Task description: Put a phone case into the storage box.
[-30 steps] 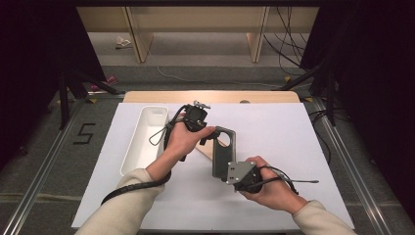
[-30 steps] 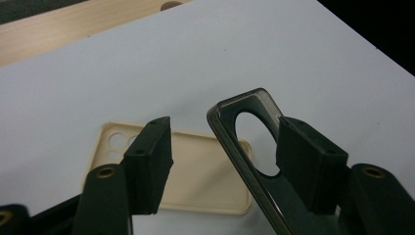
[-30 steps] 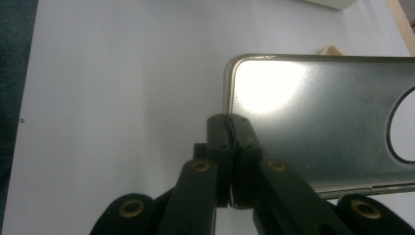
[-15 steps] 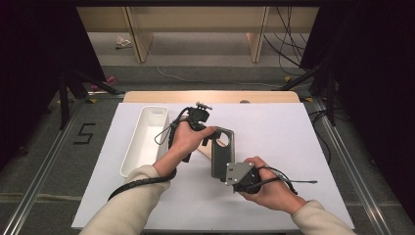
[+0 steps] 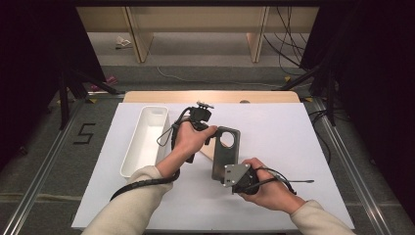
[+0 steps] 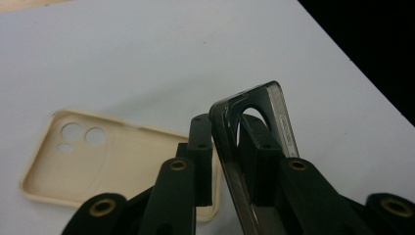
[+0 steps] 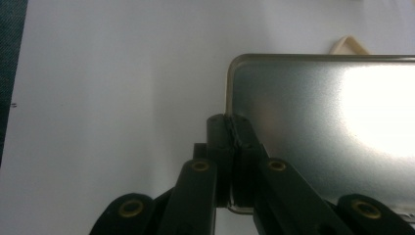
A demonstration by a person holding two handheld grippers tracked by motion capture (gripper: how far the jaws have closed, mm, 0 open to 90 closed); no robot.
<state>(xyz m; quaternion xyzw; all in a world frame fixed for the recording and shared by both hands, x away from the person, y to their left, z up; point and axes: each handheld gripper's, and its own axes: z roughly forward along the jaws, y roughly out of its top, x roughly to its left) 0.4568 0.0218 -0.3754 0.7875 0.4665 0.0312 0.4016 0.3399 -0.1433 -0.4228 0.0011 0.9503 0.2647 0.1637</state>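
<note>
A dark translucent phone case point(image 5: 226, 152) is held upright over the white mat between both grippers. My right gripper point(image 5: 224, 170) is shut on its lower edge, and the pads point(image 7: 220, 142) pinch the rim of the case point(image 7: 318, 137). My left gripper point(image 6: 227, 128) straddles the top corner of the case point(image 6: 274, 105) by the camera cutout. Its jaws have just been closing with the case between them, and a thin gap still shows beside the left pad point(image 6: 200, 166). In the high view the left gripper point(image 5: 218, 137) reaches in from the left. A beige phone case point(image 6: 98, 161) lies flat on the mat below.
A long white bin point(image 5: 146, 139) stands on the left part of the white mat point(image 5: 284, 132). A wooden strip point(image 5: 210, 96) runs along the mat's far edge. The beige case's corner point(image 7: 350, 45) peeks from behind the dark case. Dark stands and cables flank the table.
The left hand has edged slightly right toward the dark case's top corner. The right hand and the case have stayed where they were.
</note>
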